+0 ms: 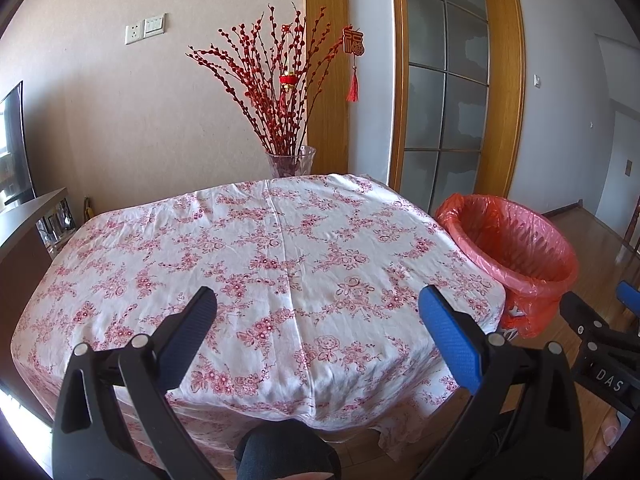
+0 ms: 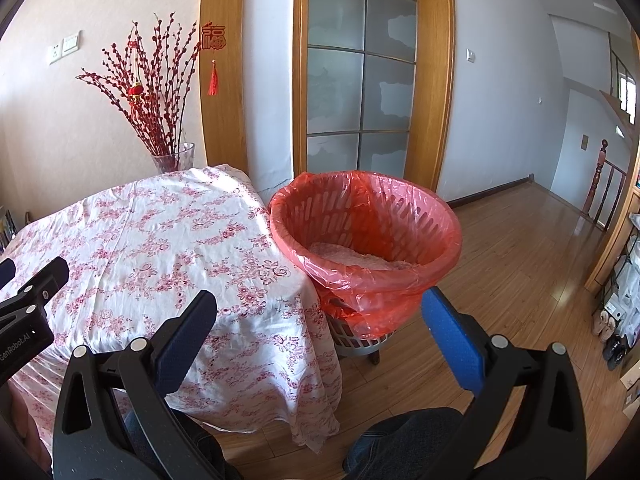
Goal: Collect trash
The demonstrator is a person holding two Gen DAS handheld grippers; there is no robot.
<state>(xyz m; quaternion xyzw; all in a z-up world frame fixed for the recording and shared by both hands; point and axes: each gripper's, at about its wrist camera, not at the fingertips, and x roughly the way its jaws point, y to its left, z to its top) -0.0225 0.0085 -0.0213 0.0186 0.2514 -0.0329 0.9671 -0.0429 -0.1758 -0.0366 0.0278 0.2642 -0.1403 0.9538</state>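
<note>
We are looking at the trash bin (image 2: 365,240), a slotted pale basket lined with a red plastic bag (image 2: 404,284) whose edge is folded down over the rim; it is standing on the wooden floor (image 2: 520,264) just beside the right edge of the table (image 2: 160,240), and inside it we can make out a pale crumpled mass of what may be plastic wrap or paper, though we cannot tell exactly what it is. We are holding the right gripper (image 2: 320,320) in the air in front of the bin with its jaws spread wide apart, gripping nothing and touching nothing. We are holding the left gripper (image 1: 318,316) above the near part of the table, its jaws likewise wide apart and holding nothing. In the left wrist view the bin (image 1: 512,248) is showing at the right, beyond the table corner, and part of the right gripper is poking in at the far right edge. The table is draped in a white cloth with pink flowers (image 1: 260,248), hanging down over the near and right sides. At the table's far edge a glass vase (image 1: 291,162) of red budded branches (image 1: 272,80) is standing against the wall. Behind the bin a wood-framed door with frosted glass panes (image 2: 360,80) is closing off the background.
</note>
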